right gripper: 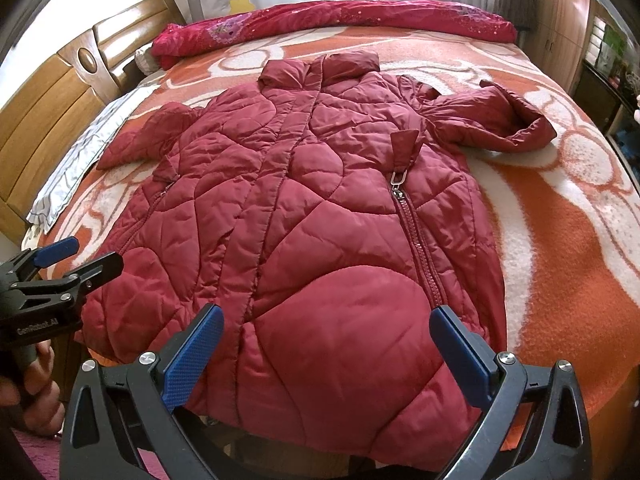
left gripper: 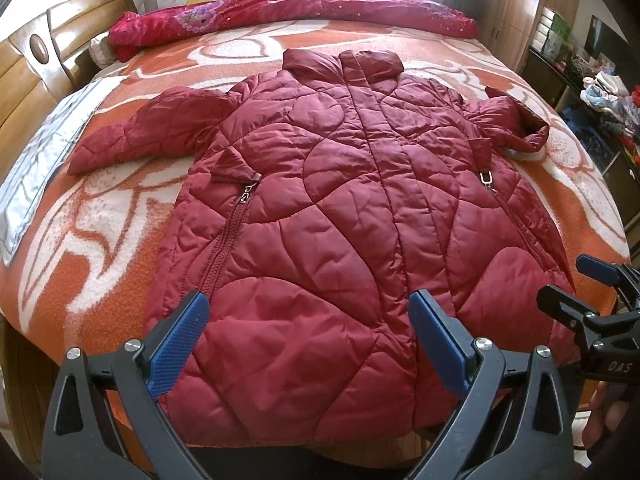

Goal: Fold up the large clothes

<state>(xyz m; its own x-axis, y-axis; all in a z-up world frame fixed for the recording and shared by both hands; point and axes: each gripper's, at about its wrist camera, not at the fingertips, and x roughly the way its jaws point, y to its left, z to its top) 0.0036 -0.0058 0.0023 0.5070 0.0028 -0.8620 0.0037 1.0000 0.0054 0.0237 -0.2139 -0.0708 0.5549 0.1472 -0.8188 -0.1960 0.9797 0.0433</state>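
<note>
Jacket first: we have the dark red quilted coat spread front-up on the bed, collar at the far end, hem hanging just over the near edge, both sleeves out to the sides. Our left gripper hovers over the near hem with its jaws spread wide and nothing between them; our right gripper sits the same way just to the right, jaws likewise spread and empty. No fold looks begun yet, so we judge the task is at its start. What could go wrong from here: the shell looks slick and puffy, so a shallow pinch may slide off or catch only the top layer, leaving the back panel behind when we lift. The right sleeve is already crumpled and curled at the cuff, and folding over it as it lies would likely trap a lump. The overhanging hem could also drag the coat toward the floor if we tug unevenly. Around us, a rolled red quilt lies along the far side and a pale cloth at the left; neither blocks the coat.
</note>
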